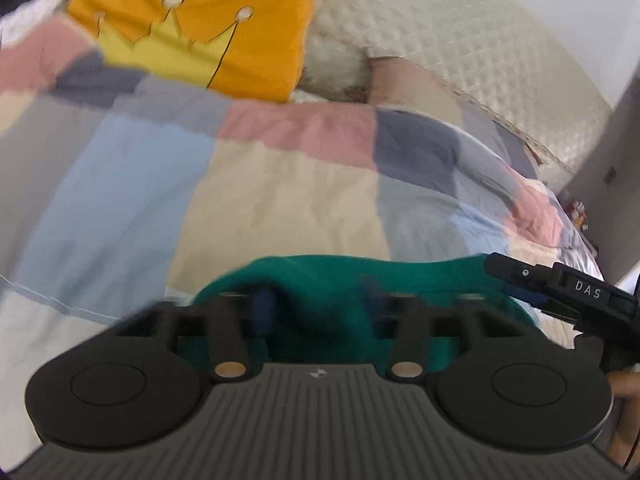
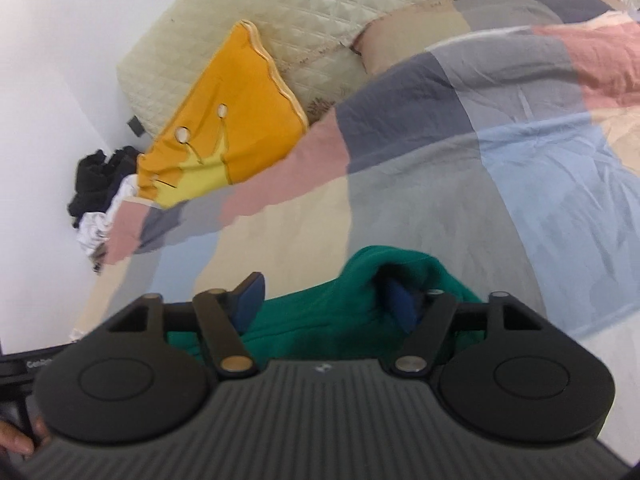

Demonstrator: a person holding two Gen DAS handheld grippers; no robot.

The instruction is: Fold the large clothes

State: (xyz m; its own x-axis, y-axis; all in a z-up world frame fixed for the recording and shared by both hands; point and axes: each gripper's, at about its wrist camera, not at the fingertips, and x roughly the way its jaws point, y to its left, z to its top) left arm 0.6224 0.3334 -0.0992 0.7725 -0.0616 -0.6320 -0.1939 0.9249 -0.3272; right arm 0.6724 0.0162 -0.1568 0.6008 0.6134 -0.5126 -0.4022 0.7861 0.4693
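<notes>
A green garment (image 1: 328, 300) lies bunched on the patchwork duvet (image 1: 260, 200) right in front of both grippers. My left gripper (image 1: 318, 308) is open, its blurred blue pads apart with green cloth lying between them and no pinch showing. My right gripper (image 2: 324, 302) is open too. The green garment (image 2: 360, 312) humps up around its right pad, while its left pad stands free. In the left wrist view, one of the right gripper's fingers (image 1: 520, 274) reaches in over the garment's right end.
An orange cushion with a yellow crown (image 1: 200, 32) leans on the quilted cream headboard (image 1: 460, 40) at the back. Dark and white clothes (image 2: 100, 188) are piled by the white wall. A hand (image 2: 16, 440) shows at the lower left of the right wrist view.
</notes>
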